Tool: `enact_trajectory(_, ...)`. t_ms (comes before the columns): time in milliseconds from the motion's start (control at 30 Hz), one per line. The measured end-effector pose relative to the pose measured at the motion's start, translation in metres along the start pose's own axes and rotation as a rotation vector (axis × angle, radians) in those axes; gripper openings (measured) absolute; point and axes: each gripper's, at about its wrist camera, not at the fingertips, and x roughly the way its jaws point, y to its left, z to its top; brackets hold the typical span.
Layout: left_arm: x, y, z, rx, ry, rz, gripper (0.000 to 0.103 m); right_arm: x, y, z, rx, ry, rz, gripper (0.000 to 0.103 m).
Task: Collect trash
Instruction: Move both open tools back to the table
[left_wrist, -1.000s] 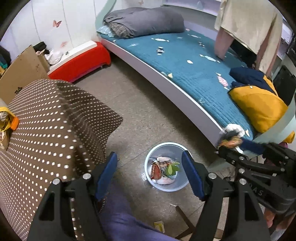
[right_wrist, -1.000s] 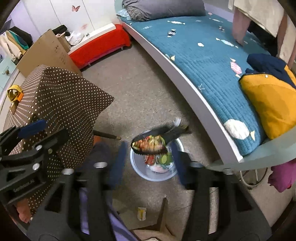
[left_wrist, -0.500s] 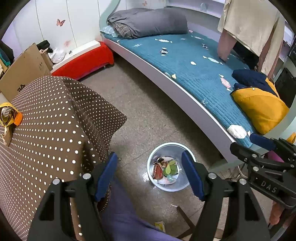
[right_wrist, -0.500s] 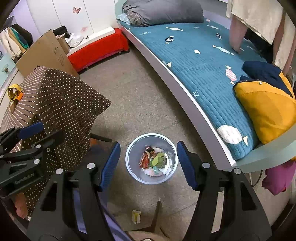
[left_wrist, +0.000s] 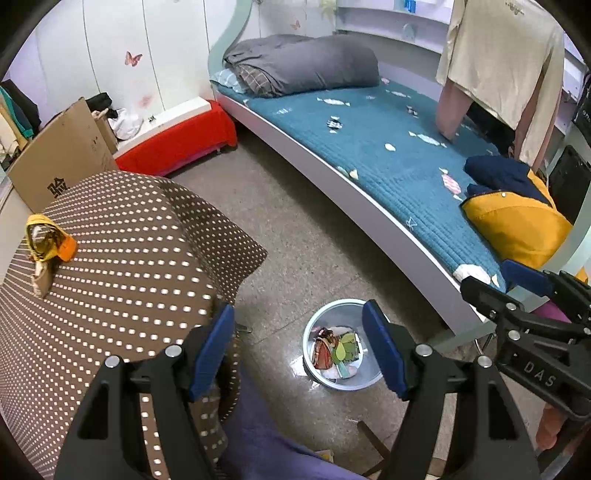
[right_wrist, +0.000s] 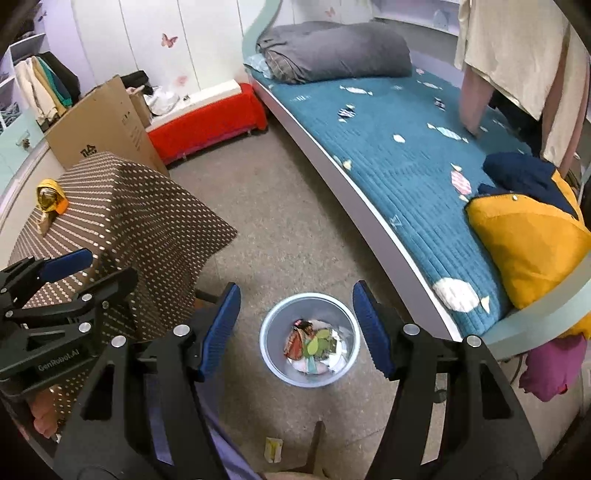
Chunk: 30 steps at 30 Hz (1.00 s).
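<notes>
Hovering above grey trash bin (right_wrist: 275, 354) on floor beside bed (right_wrist: 399, 162); wrappers already inside. Left gripper (left_wrist: 297, 350), right gripper (right_wrist: 295, 325): jaws wide, empty. Next target probably gold wrapper (left_wrist: 46, 240) on dotted tablecloth (left_wrist: 129, 258); approach low, pinch crumpled edge.

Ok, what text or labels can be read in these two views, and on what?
"DAS" on the right tool, partly cut off.
"GenRobot.AI" on the left tool.
Black print on the cardboard box: not readable.
Small wrapper on the floor: too small to read.
</notes>
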Motion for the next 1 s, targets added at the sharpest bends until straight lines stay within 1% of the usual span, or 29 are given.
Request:
enact_trajectory(200, -0.019, 0.017, 0.001, -0.027, -0.035, 0.026, 0.070, -0.009, 0.024, 0.009, -0.034, -0.030, 0.031, 0.063)
enact_trajectory(433, -0.044, 0.049, -0.004, -0.073, -0.068, 0.063, 0.071, -0.017, 0.058, 0.018, -0.080, -0.059, 0.085, 0.063)
enact_trajectory(500, -0.050, 0.059, -0.004, -0.088, -0.075, 0.076, 0.072, -0.018, 0.070, 0.022, -0.099, -0.066, 0.100, 0.064)
enact_trajectory(533, -0.053, 0.065, -0.004, -0.097, -0.078, 0.084, 0.075, -0.018, 0.076, 0.024, -0.108, -0.069, 0.108, 0.065)
enact_trajectory(567, -0.056, 0.073, -0.006, -0.110, -0.086, 0.098, 0.075, -0.019, 0.084, 0.026, -0.119, -0.071, 0.119, 0.065)
enact_trajectory(700, -0.068, 0.110, -0.009, -0.171, -0.104, 0.132, 0.075, -0.020, 0.110, 0.034, -0.148, -0.082, 0.149, 0.073)
enact_trajectory(1000, -0.088, 0.190, -0.025, -0.314, -0.119, 0.209, 0.075, -0.019, 0.177, 0.054, -0.249, -0.079, 0.208, 0.073)
